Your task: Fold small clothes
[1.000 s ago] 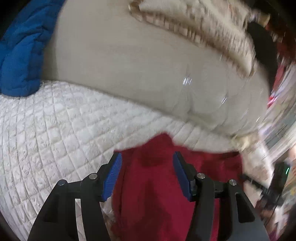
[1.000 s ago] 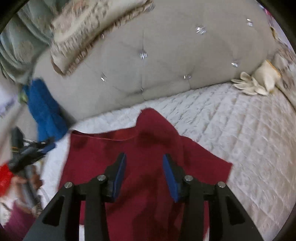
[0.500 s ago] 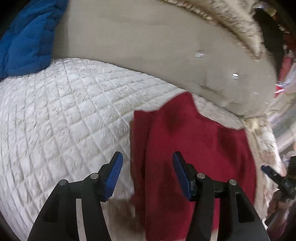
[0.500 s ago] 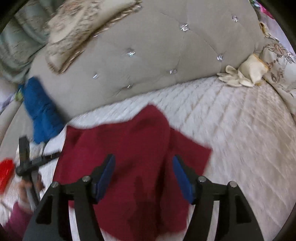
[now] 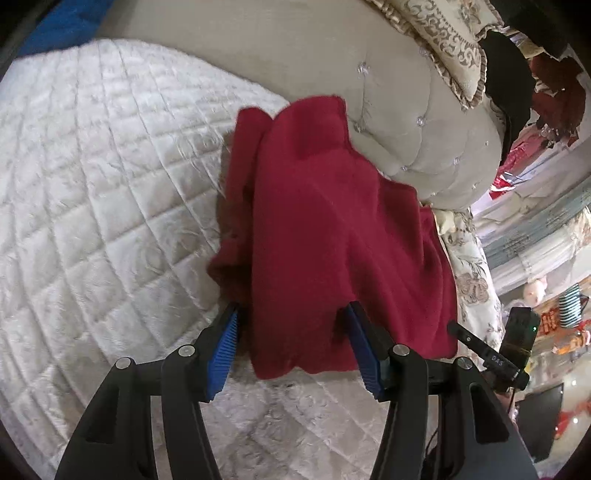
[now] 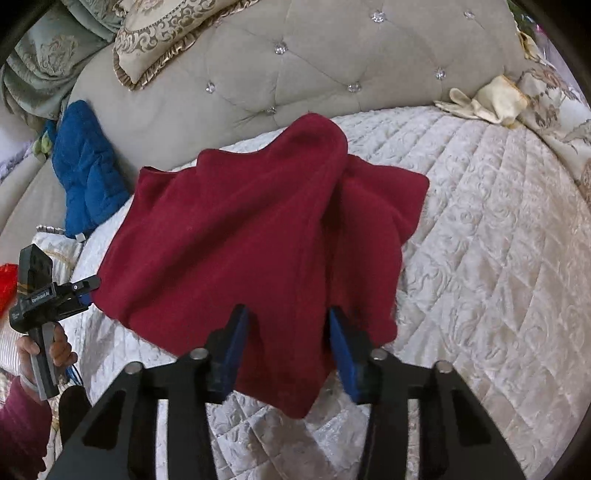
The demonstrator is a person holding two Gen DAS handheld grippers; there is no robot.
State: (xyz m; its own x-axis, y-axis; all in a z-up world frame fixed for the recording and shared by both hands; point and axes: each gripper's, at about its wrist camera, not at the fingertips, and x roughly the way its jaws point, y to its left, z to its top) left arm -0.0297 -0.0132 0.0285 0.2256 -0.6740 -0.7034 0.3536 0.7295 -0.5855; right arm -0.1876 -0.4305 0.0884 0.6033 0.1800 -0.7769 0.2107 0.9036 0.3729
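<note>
Red fleece: we logged one small red garment lying on the white quilted bedcover, its far end just beside the tufted grey headboard.
Lie of the cloth: one side was doubled over the other, the upper layer running lengthwise; the lower layer showed along the right edge in the right wrist view. Edges were not squared.
Left gripper: jaws stood wide apart, with the near hem of the garment between the blue pads; we could not tell whether the pads touched the cloth. Nothing was clamped.
Right gripper: jaws likewise apart, straddling the near hem, gripping nothing.
Step in hand: we judged the first lengthwise fold to be laid and the cloth let go, with both tools poised at the near edge.
Next move: we judged that each gripper would need to close on the near hem, both layers together, and carry it toward the headboard end.
Caution: soft fleece may slip, so one layer could be left behind.
Surroundings: blue cushion at left, patterned pillow on the headboard, pale gloves far right.
</note>
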